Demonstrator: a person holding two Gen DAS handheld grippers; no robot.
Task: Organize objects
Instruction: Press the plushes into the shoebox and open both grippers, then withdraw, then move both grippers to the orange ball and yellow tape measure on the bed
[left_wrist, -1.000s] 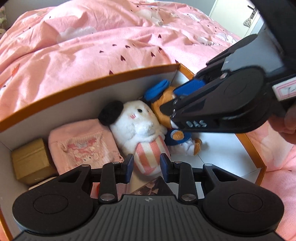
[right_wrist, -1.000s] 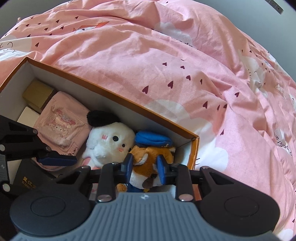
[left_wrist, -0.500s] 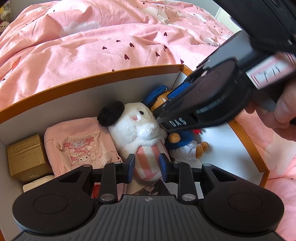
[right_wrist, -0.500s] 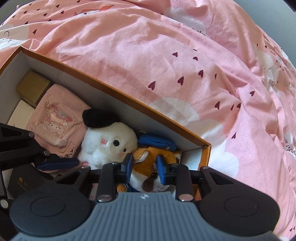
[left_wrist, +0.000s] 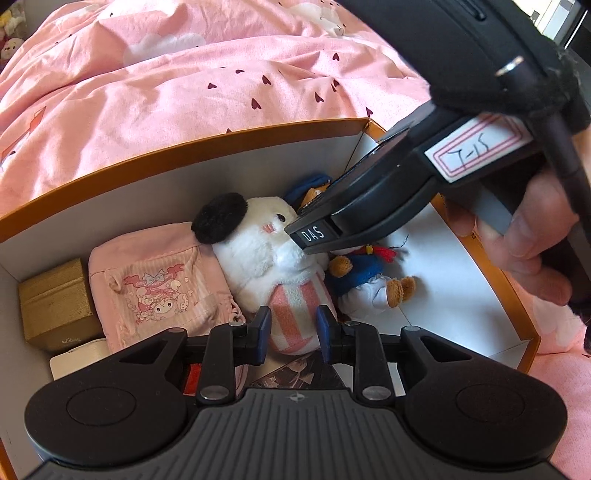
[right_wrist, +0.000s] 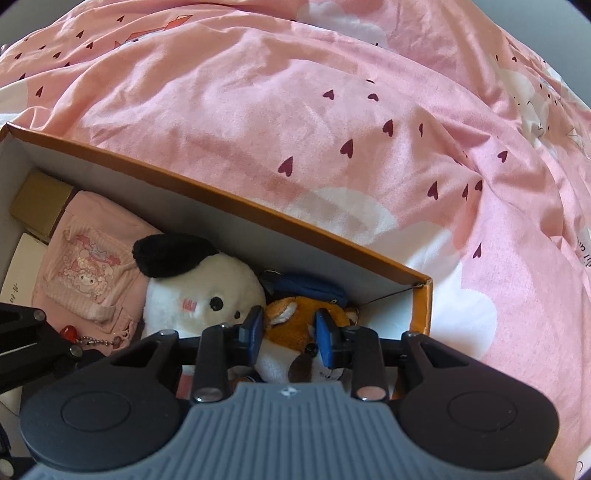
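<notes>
An orange-rimmed white box (left_wrist: 184, 162) lies on a pink duvet. In it a white plush (left_wrist: 258, 251) with a black ear and a pink-striped body lies beside an orange fox plush (left_wrist: 354, 273) in blue clothes. My left gripper (left_wrist: 293, 328) is shut on the striped lower end of the white plush. My right gripper (right_wrist: 290, 330) has the head of the fox plush (right_wrist: 295, 317) between its blue pads, which touch it while the jaws are opening. In the left wrist view the right gripper's housing (left_wrist: 369, 206) hides the fox's head.
A pink pouch (left_wrist: 155, 284), a gold box (left_wrist: 55, 299) and a small white box (left_wrist: 81, 356) fill the box's left end. A red-bead keychain (right_wrist: 68, 332) lies by the pouch. A hand (left_wrist: 535, 236) holds the right gripper. White floor (left_wrist: 443, 295) shows at the right end.
The right gripper has sunk lower into the box with the fox plush and looms larger in the left wrist view. The left gripper has stayed on the white plush.
</notes>
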